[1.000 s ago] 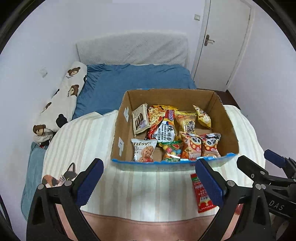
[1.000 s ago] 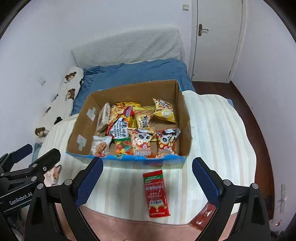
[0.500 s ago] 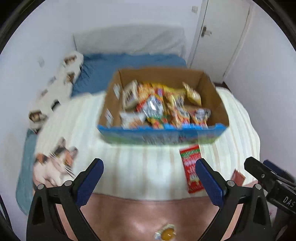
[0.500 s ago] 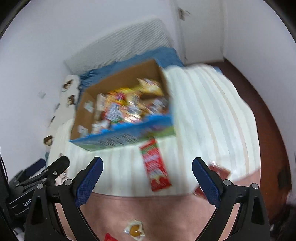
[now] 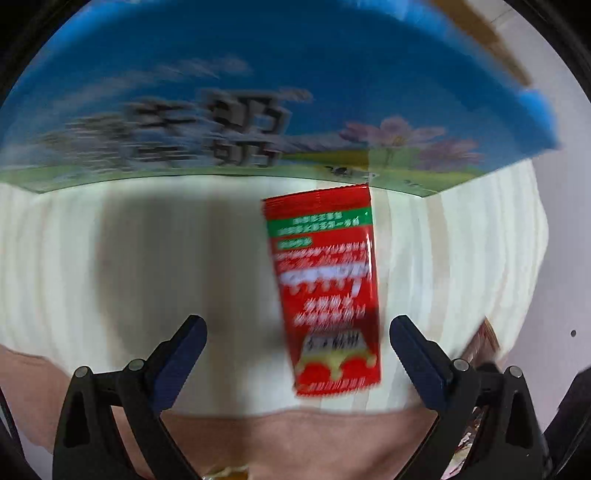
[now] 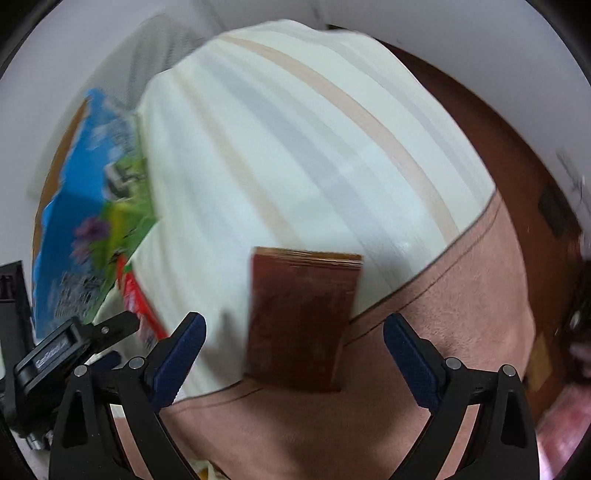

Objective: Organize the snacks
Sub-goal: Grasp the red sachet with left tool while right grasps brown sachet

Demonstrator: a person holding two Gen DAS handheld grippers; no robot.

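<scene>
Red packet [image 5: 325,291] between wide jaws

My bed and the room around it

I see a soft striped blanket [image 6: 314,140] in cream and pale tan, and it covers most of the bed. Near me a pink blanket [image 6: 424,332] lies under its edge. On the right is a dark brown wood floor [image 6: 517,155]. Far off, the white wall [image 6: 461,29] looks plain and bright. Everything is a bit blurry.
</scene>
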